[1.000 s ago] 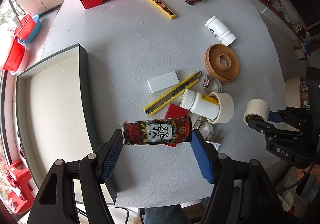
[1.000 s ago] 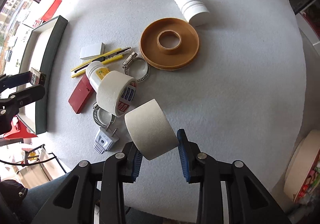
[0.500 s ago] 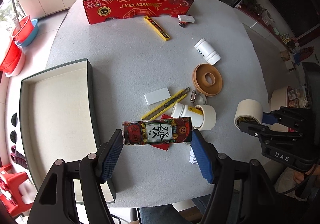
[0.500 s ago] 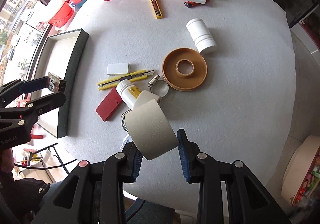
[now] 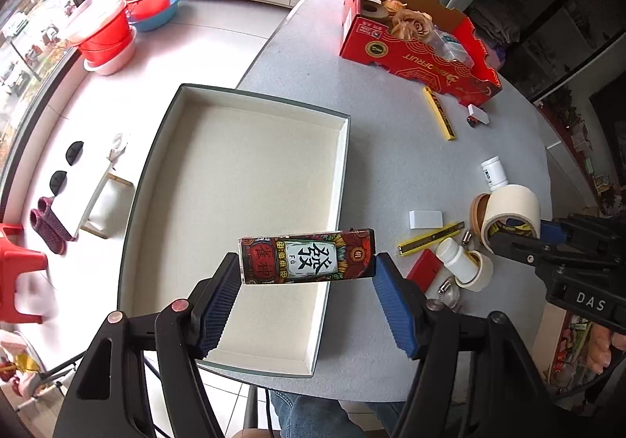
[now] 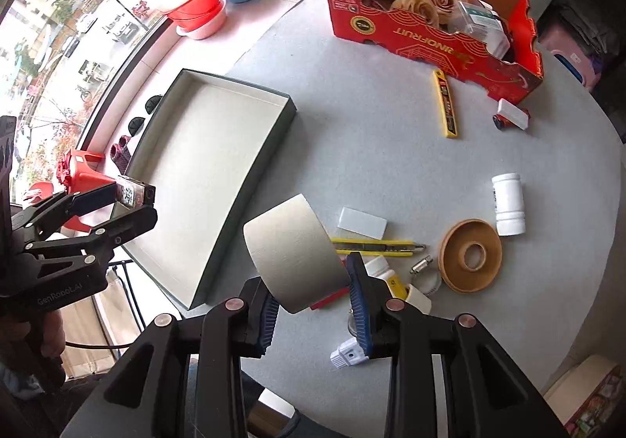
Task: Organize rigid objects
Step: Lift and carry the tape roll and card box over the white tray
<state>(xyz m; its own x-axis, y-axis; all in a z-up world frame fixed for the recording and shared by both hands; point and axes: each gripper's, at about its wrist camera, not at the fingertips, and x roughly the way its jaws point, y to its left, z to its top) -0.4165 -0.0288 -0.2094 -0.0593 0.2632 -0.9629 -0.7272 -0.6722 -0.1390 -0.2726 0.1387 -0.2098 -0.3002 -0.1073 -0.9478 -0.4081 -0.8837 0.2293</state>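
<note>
My left gripper [image 5: 307,277] is shut on a patterned card box [image 5: 307,260], held crosswise above the near right corner of the shallow dark-rimmed tray [image 5: 344,164]. My right gripper [image 6: 313,279] is shut on a beige roll of tape [image 6: 291,256], held over the table just right of the tray [image 6: 287,117]. In the left wrist view the right gripper [image 5: 516,234] with its tape roll [image 5: 512,209] hangs at the right. The right wrist view shows the left gripper [image 6: 131,201] with the card box [image 6: 131,193] above the tray's near end.
Loose on the grey table lie a white slab [image 6: 362,220], yellow utility knives [image 6: 375,245], two white bottles [image 6: 508,209], a brown ring [image 6: 469,256], hose clamps, a red block and a white plug [image 6: 348,354]. A red carton [image 6: 434,23] stands at the far side.
Both grippers rose and swung left with their loads. The card box now hangs over the tray's corner, and the tape roll has come in beside the tray.
</note>
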